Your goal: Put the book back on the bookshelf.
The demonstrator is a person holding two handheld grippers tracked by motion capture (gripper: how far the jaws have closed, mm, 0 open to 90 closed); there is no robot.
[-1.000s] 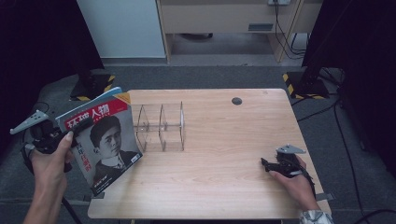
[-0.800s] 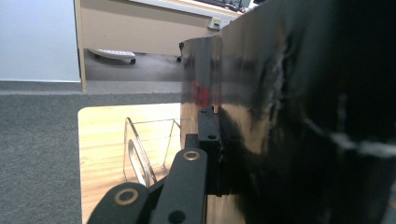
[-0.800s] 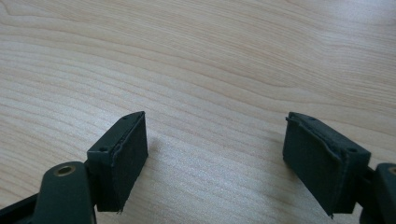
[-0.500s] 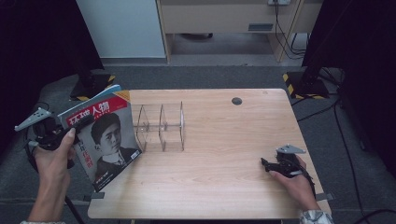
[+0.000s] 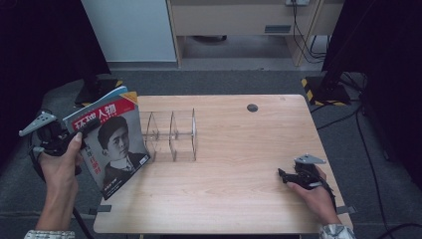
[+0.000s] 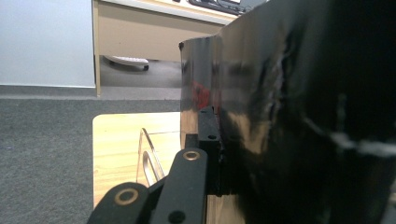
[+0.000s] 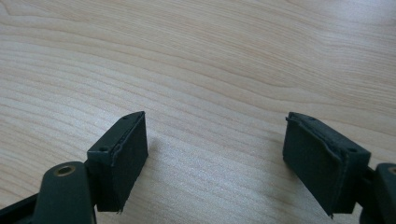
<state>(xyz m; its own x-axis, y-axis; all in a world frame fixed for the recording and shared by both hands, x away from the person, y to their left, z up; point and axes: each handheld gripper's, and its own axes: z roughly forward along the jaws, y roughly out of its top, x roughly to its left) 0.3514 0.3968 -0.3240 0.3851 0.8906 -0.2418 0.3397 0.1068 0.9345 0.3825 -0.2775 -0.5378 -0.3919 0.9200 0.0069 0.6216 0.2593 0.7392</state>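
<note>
A magazine (image 5: 113,144) with a red title band and a portrait on its cover stands tilted over the table's left edge. My left gripper (image 5: 84,128) is shut on its upper left edge, held up by the person's left hand. In the left gripper view the glossy dark cover (image 6: 289,121) presses against one jaw. A clear acrylic divider rack (image 5: 171,134) stands just right of the magazine. My right gripper (image 5: 284,175) rests low on the table at the front right, and its jaws stand wide apart with bare wood between the pads (image 7: 122,154).
The wooden table (image 5: 239,199) has a round black cable grommet (image 5: 252,107) near its far edge. Grey carpet surrounds it, with a cabinet and a white panel behind. Black stands and cables sit at the far left and far right.
The left hand has shifted the magazine slightly, keeping its grip. The right gripper has stayed where it was.
</note>
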